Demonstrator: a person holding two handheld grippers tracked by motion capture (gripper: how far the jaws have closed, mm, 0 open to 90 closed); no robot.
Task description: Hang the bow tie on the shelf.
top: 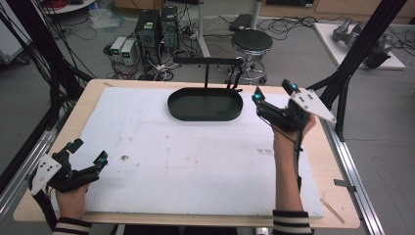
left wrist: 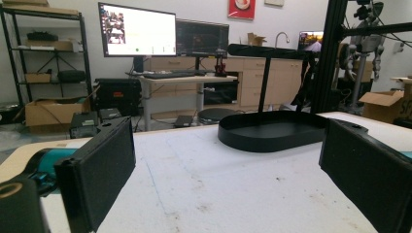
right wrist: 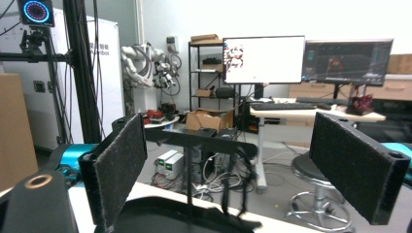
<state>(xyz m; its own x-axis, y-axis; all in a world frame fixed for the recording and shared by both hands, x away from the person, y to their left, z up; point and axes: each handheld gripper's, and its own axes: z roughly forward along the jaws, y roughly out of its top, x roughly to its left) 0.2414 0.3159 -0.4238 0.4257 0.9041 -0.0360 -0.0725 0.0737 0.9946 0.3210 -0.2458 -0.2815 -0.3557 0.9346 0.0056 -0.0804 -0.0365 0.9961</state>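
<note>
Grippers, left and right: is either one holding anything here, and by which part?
Nothing is held. The left gripper and the right gripper both have their jaws spread with empty space between; the black tray sits untouched on the table.

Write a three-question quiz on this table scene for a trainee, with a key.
1. True or false: the left gripper holds something between its jaws.
2. Which gripper is nearer the black oval tray? A) left B) right C) both alike
3. Fill in: the tray rests on the white ____ that covers the table.

Key:
1. False. Both grippers are open and hold nothing.
2. B. The right gripper is raised just beside the tray's right end; the left is at the near left corner.
3. Sheet (a stained white board).
</note>
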